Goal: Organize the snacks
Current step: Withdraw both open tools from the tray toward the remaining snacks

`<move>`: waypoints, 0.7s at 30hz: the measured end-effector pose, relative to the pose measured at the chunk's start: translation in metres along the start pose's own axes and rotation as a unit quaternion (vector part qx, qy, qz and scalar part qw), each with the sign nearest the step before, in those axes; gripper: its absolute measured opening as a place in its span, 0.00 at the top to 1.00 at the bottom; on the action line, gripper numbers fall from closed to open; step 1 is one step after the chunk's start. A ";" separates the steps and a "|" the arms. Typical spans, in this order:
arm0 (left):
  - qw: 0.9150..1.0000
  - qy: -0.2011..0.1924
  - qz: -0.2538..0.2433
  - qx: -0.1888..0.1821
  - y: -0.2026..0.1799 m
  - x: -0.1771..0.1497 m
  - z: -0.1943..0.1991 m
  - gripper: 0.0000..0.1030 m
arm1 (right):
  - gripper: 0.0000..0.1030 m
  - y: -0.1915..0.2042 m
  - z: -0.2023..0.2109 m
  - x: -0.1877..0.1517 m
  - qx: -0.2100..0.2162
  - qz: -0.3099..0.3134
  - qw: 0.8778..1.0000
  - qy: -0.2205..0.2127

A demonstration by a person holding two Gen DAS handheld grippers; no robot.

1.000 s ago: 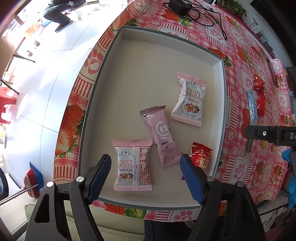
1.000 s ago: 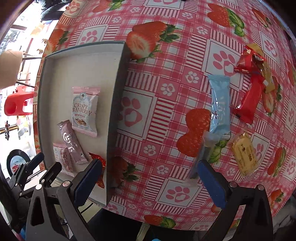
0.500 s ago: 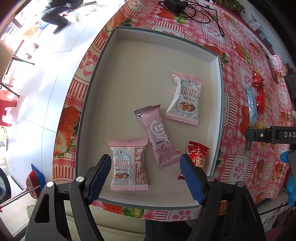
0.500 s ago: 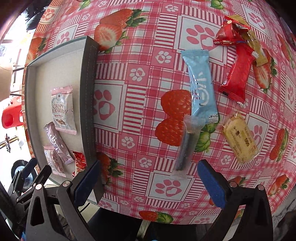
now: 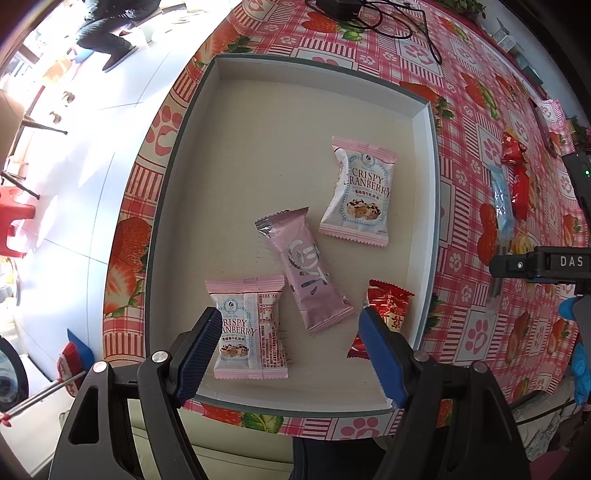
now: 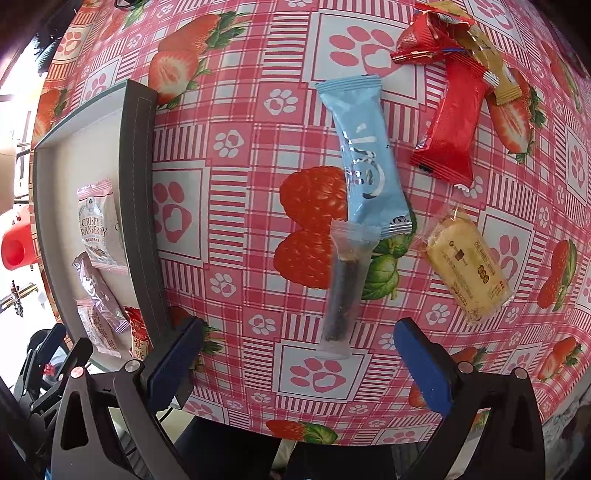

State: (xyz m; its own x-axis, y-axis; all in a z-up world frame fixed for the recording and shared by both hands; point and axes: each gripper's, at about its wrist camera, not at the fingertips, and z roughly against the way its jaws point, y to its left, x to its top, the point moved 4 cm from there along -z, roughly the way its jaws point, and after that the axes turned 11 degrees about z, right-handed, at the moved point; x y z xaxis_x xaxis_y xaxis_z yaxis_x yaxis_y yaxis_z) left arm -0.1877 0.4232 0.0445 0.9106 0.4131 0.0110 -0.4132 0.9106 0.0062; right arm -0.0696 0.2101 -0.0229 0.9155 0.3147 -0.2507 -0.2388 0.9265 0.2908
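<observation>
- Your left gripper's finger [image 5: 380, 354] covers the lower corner of the red packet [image 5: 388, 302] in the tray [image 5: 424, 221].
- The tray wall hides the right side of that packet [image 6: 138, 332] from your right wrist camera.
- The small print on the cranberry packets [image 5: 255, 328] is too fine to read.
- The picture's edge crops the person [image 5: 107, 33] on the floor.

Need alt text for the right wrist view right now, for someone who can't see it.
The open right gripper hangs over a strawberry-print tablecloth, above a clear-wrapped dark stick snack. Beyond lie a blue packet, a red packet and a yellow biscuit; the tray sits left.
</observation>
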 end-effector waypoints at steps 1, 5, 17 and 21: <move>1.000 0.000 -0.001 0.001 -0.001 0.000 0.000 0.23 | 0.00 -0.003 0.000 0.001 0.000 -0.002 1.000 0.001; 1.000 0.002 -0.006 0.005 -0.006 0.000 -0.001 0.23 | 0.00 -0.012 -0.003 0.003 -0.002 -0.009 1.000 0.005; 1.000 0.009 -0.016 0.018 -0.010 -0.004 -0.001 0.23 | 0.00 -0.041 -0.028 0.000 -0.024 -0.024 0.999 0.027; 0.999 0.010 -0.022 0.022 -0.018 -0.006 0.003 0.23 | 0.00 -0.056 -0.035 0.000 -0.029 -0.032 0.999 0.033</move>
State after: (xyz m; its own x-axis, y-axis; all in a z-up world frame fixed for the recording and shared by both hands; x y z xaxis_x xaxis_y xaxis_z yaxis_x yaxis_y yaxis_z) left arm -0.1852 0.4042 0.0470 0.9279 0.3726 -0.0109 -0.3717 0.9270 0.0497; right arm -0.0676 0.1658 -0.0710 0.9062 0.2665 -0.3282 -0.2012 0.9546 0.2196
